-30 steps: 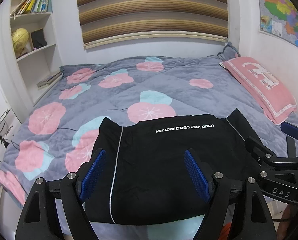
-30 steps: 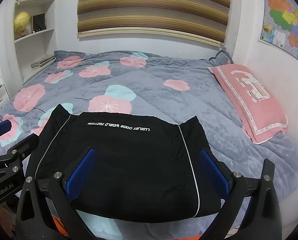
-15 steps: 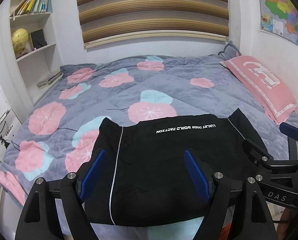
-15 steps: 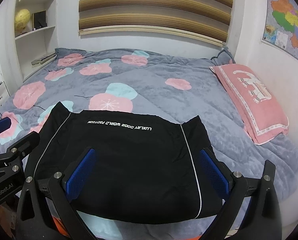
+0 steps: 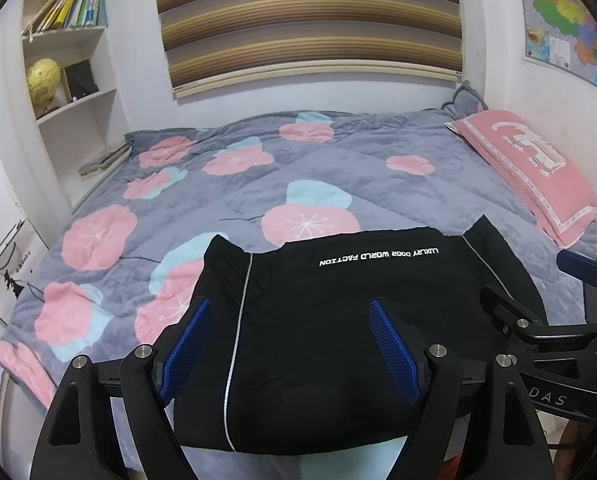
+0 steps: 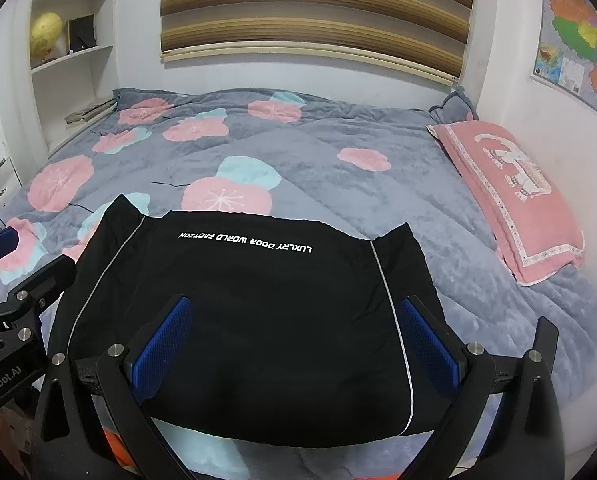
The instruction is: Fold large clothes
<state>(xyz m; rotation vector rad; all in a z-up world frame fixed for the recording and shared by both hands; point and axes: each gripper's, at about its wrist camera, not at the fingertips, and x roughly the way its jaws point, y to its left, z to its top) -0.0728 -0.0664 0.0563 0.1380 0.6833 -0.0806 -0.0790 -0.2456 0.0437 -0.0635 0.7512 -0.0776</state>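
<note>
A black garment (image 5: 330, 320) (image 6: 258, 312) lies folded into a compact rectangle at the near edge of the bed, with white piping down each side and white lettering across its far part. My left gripper (image 5: 288, 316) hovers over its left half, jaws wide apart, nothing between the blue pads (image 5: 394, 356). My right gripper (image 6: 294, 316) hangs above the right half, also open and empty. Each gripper shows at the edge of the other's view, the right one (image 5: 546, 304) and the left one (image 6: 22, 268).
The bed wears a grey quilt (image 5: 338, 160) (image 6: 318, 148) with pink and blue flowers. A pink pillow (image 5: 530, 168) (image 6: 510, 196) lies along the right wall. Shelves (image 5: 70, 92) with books and a globe stand left. A striped blind (image 6: 314, 12) covers the far wall.
The right gripper has shifted slightly, so the garment sits a little lower in its view. The garment and the left gripper stay as they were.
</note>
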